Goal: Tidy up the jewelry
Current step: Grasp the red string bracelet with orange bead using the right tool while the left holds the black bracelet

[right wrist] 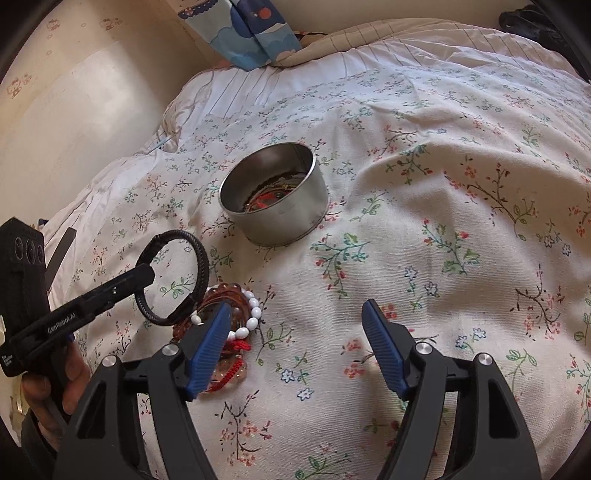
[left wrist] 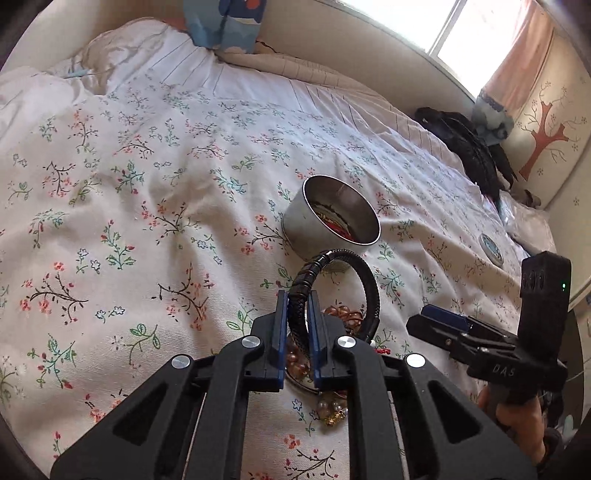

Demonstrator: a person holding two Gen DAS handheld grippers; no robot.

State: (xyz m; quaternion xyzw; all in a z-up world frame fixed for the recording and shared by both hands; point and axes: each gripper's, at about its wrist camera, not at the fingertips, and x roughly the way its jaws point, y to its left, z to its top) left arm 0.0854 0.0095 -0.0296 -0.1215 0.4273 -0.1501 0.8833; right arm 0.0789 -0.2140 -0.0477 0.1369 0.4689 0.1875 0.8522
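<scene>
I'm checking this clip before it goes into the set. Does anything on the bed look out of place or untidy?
The round metal tin sits tilted on the soft floral bedspread, not level. Beside it, beaded bracelets lie in a tangled heap. The left gripper holds a black braided bracelet clamped between its fingers. Nothing looks damaged.

A bed fills most of both views, covered by a white quilt [left wrist: 155, 192] printed with small sprigs of pink flowers and green leaves, rumpled into soft folds. A striped cream blanket [left wrist: 317, 70] lies bunched along the far edge, beside a blue patterned pillow [left wrist: 225, 22]. Behind runs a plain cream wall [right wrist: 74, 85]. Daylight pours through a bright window [left wrist: 436, 22] hung with a peach curtain [left wrist: 517, 48]. A red-brown tree decal [left wrist: 543, 136] decorates the adjoining wall. Dark clothing [left wrist: 465, 147] lies heaped near that corner.
</scene>
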